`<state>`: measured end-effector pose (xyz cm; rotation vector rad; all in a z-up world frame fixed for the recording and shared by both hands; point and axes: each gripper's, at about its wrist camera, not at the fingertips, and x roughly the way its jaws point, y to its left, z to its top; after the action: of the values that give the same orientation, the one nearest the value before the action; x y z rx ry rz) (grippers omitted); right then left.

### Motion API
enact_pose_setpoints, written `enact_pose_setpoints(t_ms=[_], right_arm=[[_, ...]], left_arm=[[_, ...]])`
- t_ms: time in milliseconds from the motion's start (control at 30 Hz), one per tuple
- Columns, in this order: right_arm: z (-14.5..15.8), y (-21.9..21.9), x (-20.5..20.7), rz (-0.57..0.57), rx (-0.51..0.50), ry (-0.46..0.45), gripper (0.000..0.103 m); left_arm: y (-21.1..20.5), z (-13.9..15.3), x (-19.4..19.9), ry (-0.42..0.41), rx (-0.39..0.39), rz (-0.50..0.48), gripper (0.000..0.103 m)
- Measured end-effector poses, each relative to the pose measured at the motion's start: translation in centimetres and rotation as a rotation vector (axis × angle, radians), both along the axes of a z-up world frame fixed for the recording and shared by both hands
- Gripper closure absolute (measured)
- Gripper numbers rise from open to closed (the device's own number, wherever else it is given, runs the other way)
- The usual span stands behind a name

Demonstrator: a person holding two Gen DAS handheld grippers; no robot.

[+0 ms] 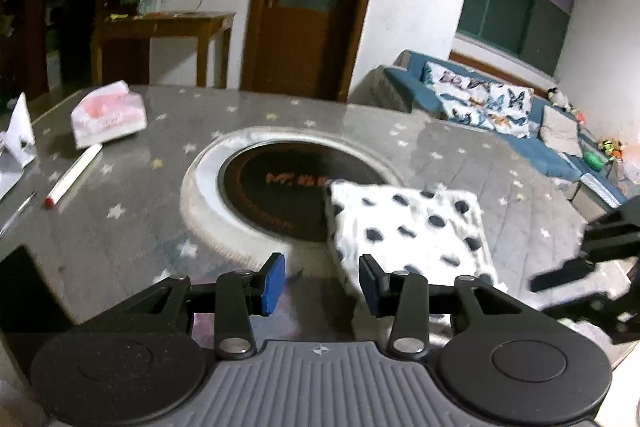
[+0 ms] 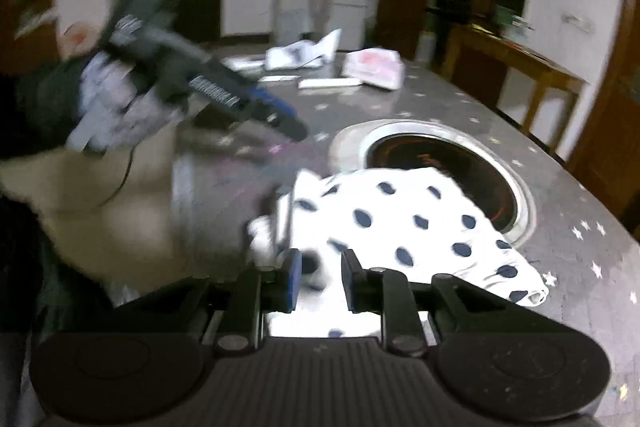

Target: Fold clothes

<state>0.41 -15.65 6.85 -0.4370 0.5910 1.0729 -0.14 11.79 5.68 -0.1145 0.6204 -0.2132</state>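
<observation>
My left claw (image 1: 322, 283) hangs released, pads spread with nothing between them, just short of the near edge of the cloth (image 1: 408, 231); my right claw (image 2: 318, 281) also stands parted over that cloth's near corner, gripping nothing that I can see. The spotted cloth lies on the table (image 1: 120, 227) as a compact folded block, partly over the round burner (image 1: 276, 195). I judge both claws are freed because the fold already sits square.

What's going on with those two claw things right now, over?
Left gripper open, empty. Right gripper open over polka-dot cloth. Cloth folded, overlapping round cooktop. Nothing blocking.
</observation>
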Motion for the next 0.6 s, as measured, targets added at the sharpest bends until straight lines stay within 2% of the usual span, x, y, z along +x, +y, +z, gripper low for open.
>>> enact_pose_setpoints(t_ms=[133,267,367,433,600], right_arm=[[-1.1,1.4,1.9,-0.059,0.06,0.074,0.082],[-3.5,2.6,1.9,-0.037,0.032,0.129,0.081],[-4.8,2.9,1.0,-0.023,0.003,0.124,0.08],[-4.6,2.3,0.9,-0.034,0.02,0.135,0.079],[-2.0,-0.2,1.9,-0.093,0.078,0.14,0.078]], left_arm=[[-1.7,0.6,0.4,-0.025,-0.018,-0.054,0.061],[-3.4,0.5,1.0,-0.029,-0.048,-0.109,0.067],[-4.8,-0.5,1.7,-0.008,-0.079,-0.164,0.072],[-5.6,-1.6,2.3,0.024,-0.088,-0.188,0.078],[-5.9,-3.8,2.6,0.086,-0.075,-0.208,0.079]])
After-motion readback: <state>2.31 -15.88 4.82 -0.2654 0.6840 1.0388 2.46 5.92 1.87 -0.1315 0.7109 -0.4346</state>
